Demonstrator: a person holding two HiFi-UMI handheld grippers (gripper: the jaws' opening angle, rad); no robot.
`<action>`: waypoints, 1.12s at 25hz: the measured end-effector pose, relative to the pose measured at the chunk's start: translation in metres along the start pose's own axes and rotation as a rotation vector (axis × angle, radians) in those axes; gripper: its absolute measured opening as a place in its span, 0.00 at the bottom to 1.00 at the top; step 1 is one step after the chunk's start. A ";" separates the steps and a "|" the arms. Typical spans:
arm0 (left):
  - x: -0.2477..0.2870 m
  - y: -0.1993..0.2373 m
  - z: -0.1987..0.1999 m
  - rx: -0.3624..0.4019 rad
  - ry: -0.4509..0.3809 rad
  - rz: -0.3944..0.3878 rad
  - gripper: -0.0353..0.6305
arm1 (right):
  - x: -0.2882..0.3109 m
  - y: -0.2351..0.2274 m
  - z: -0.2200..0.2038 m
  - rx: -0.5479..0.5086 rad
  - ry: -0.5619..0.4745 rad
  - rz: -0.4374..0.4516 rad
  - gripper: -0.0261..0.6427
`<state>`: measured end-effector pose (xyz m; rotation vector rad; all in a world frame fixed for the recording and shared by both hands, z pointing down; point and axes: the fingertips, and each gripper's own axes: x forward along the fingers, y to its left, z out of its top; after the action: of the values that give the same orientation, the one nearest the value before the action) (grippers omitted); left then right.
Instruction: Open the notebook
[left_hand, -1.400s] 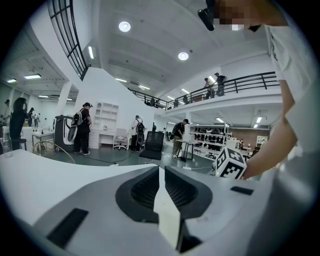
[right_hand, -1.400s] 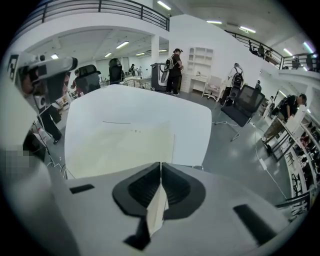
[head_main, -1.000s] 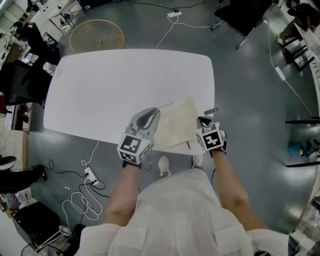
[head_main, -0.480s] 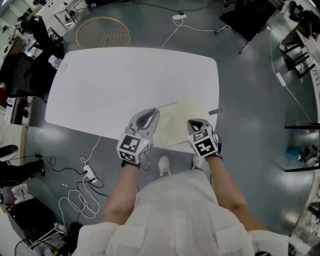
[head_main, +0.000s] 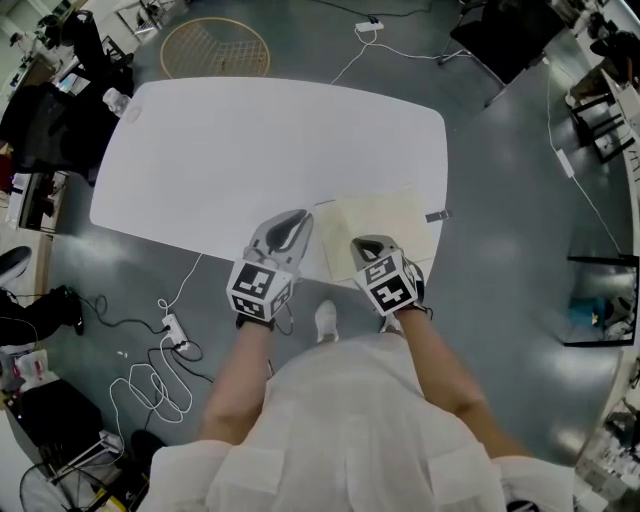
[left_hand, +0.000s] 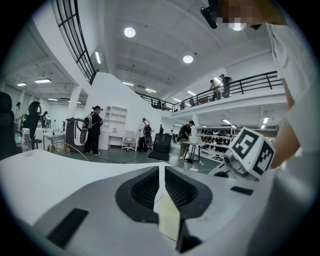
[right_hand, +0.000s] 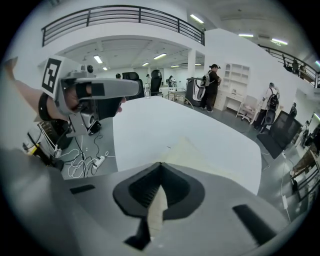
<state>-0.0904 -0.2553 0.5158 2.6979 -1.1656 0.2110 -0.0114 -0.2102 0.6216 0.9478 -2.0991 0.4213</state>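
Here, a notebook (head_main: 395, 225) sheet pinched in right gripper (head_main: 365, 246); left gripper (head_main: 290, 222) closed, just left of it.

Big open lab hall: mezzanine railing (left_hand: 245, 82), desks (left_hand: 197, 145), floor cables (head_main: 150, 385), white table (head_main: 250, 140).

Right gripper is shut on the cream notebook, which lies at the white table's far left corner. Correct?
No. The notebook lies at the near right edge of the white table, as the head view shows. The right gripper is indeed shut on it.
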 end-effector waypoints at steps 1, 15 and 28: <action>-0.003 0.003 -0.001 -0.003 0.001 0.005 0.09 | 0.004 0.005 0.001 -0.002 0.003 0.010 0.05; -0.035 0.038 -0.030 -0.040 0.042 0.074 0.09 | 0.077 0.045 -0.013 0.072 0.072 0.123 0.05; -0.042 0.046 -0.054 -0.055 0.083 0.066 0.09 | 0.110 0.054 -0.029 0.101 0.123 0.123 0.05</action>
<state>-0.1550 -0.2441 0.5655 2.5792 -1.2191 0.2937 -0.0827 -0.2113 0.7261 0.8298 -2.0455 0.6383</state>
